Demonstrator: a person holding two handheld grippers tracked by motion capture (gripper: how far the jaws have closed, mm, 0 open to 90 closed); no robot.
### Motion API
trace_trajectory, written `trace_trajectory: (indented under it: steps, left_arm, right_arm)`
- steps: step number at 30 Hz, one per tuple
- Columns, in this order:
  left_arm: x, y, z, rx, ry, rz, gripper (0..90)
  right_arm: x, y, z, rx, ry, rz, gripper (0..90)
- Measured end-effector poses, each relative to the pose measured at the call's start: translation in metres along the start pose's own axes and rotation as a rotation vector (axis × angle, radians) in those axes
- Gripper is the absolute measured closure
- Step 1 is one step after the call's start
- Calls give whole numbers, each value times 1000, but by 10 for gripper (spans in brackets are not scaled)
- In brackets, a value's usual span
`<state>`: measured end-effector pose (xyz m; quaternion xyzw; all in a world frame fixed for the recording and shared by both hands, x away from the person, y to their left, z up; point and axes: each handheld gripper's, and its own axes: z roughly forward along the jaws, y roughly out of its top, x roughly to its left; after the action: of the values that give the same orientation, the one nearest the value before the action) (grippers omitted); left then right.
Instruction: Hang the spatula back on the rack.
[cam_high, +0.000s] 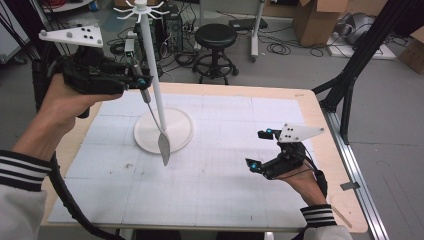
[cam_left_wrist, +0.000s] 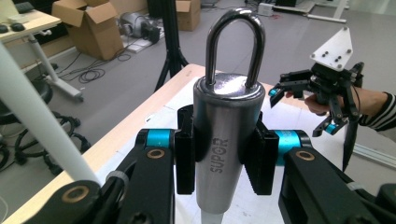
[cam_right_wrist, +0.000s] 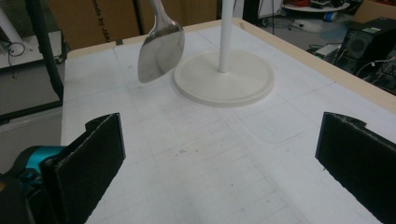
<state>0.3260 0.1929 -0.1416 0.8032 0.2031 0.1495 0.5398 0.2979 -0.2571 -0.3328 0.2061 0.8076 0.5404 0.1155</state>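
Observation:
My left gripper (cam_high: 141, 82) is raised over the table's back left and is shut on the handle (cam_left_wrist: 223, 140) of a steel spatula. The handle's hanging loop (cam_left_wrist: 236, 42) sticks up past the jaws. The spatula blade (cam_high: 164, 142) hangs down above the mat, just in front of a white hook stand (cam_high: 152, 65) with a round base (cam_high: 175, 131). My right gripper (cam_high: 259, 149) is low over the mat at the right, open, with nothing between its pads (cam_right_wrist: 93, 154). From there the blade (cam_right_wrist: 161, 46) hangs left of the stand base (cam_right_wrist: 224, 79).
A white gridded mat (cam_high: 215, 175) covers the wooden table (cam_high: 310, 107). Behind the table stand a black stool (cam_high: 215, 37) and cardboard boxes (cam_high: 315, 20). Black frame legs (cam_high: 350, 80) rise at the table's back right corner. Cables lie on the floor.

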Motion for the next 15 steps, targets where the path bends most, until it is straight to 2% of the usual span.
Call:
trace_trajectory:
  steps: [2, 10, 13, 15]
  left_arm:
    - [2, 1, -2, 4, 8, -1, 688]
    - [10, 3, -4, 18, 37, -4, 688]
    - [14, 3, -4, 19, 51, -12, 688]
    - [17, 4, -5, 20, 70, -33, 688]
  right_arm:
    - [-1, -5, -2, -9, 4, 8, 4]
    - [-1, -32, -9, -25, -27, 40, 4]
    - [-4, -43, -11, -24, -38, 58, 4]
    - [-5, -48, -13, -25, -46, 65, 4]
